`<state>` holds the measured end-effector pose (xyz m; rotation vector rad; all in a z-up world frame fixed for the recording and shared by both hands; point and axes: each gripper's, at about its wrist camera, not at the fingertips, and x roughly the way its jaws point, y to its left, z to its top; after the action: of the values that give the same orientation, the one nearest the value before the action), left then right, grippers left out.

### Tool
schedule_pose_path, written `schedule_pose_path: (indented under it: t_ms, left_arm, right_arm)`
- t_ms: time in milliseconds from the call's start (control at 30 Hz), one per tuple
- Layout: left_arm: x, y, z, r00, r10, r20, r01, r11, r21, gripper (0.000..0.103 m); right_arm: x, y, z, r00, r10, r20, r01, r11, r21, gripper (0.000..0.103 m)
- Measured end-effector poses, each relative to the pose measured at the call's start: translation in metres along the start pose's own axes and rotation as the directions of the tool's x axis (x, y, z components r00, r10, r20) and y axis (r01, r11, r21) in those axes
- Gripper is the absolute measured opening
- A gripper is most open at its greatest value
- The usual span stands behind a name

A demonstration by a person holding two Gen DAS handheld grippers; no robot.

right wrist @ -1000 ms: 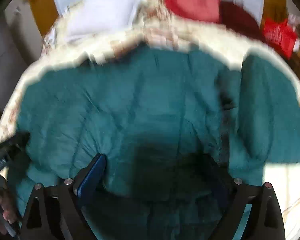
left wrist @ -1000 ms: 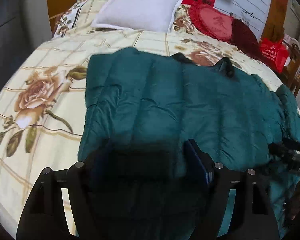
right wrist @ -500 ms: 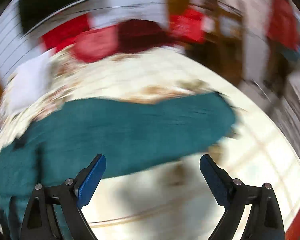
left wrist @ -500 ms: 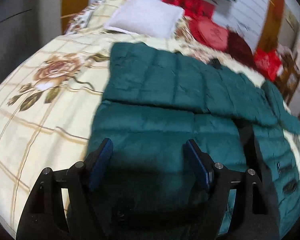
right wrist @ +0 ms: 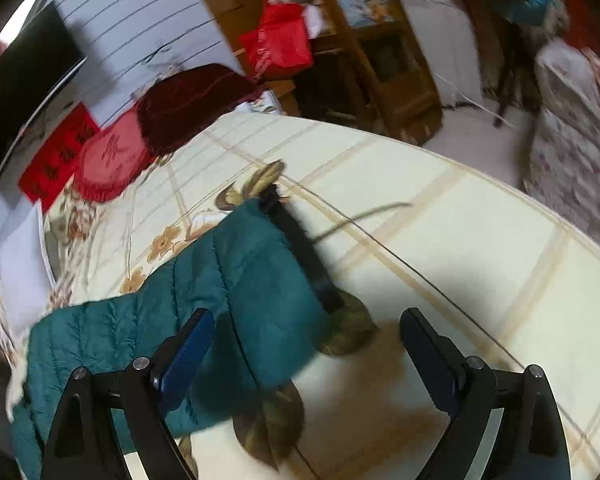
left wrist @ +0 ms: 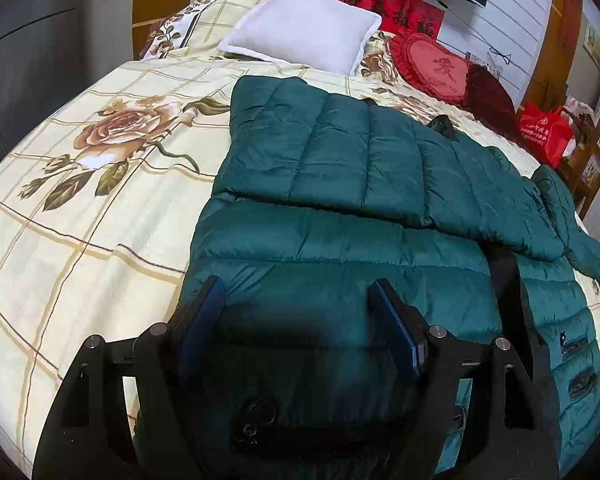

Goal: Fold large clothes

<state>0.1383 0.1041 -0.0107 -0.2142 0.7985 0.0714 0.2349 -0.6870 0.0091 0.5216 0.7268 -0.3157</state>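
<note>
- Lying across the bed [left wrist: 80, 240], the coat [left wrist: 340, 248] is a dark green quilted one, with its far part folded over so a straight folded edge runs left to right across the middle.
- The left gripper [left wrist: 300, 320] hangs over the coat's near part, fingers spread wide with nothing between them; whether the pads touch the fabric cannot be told.
- The coat's left edge runs from far to near just left of that gripper, and bare floral sheet stretches well out to the left of it.
- At the far end, a white pillow [left wrist: 304, 28] and a red cushion [left wrist: 436, 66] sit beyond the coat's far edge, apart from it.
- A sleeve [left wrist: 568, 220] trails off to the right, near the bed's right edge.
- In the right wrist view, the right gripper [right wrist: 304, 344] is also spread and holds nothing.
- The sleeve [right wrist: 220, 280] ends in a black cuff [right wrist: 300, 248], which lies between and just beyond that gripper's fingers.
- Right of the cuff, open sheet reaches to the bed's [right wrist: 480, 260] edge, with wooden furniture [right wrist: 380, 60] beyond.
</note>
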Motion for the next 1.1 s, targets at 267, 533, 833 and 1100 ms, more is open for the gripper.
schedule_pose_path:
  t_ms: [267, 533, 833, 1100]
  left_arm:
    - [0.000, 0.001, 0.000, 1.000, -0.003, 0.000, 0.003, 1.000, -0.003, 0.076]
    - [0.000, 0.004, 0.002, 1.000, -0.017, -0.002, 0.017, 1.000, -0.016, 0.076]
    - [0.006, -0.001, 0.002, 0.999, 0.034, -0.035, -0.034, 0.999, 0.002, 0.076]
    - [0.010, -0.005, 0.000, 0.996, 0.078, -0.045, -0.076, 0.997, 0.033, 0.077]
  right_arm:
    - [-0.028, 0.018, -0.009, 0.997, -0.015, 0.082, 0.021, 0.997, -0.080, 0.019]
    - [-0.143, 0.049, 0.008, 0.969, -0.090, 0.229, 0.126, 0.980, -0.151, 0.017]
    - [-0.232, 0.161, -0.030, 0.954, 0.111, 0.279, -0.020, 0.950, -0.310, 0.017]
    - [-0.215, 0.316, -0.155, 0.910, 0.412, 0.041, -0.339, 0.799, -0.497, 0.016]
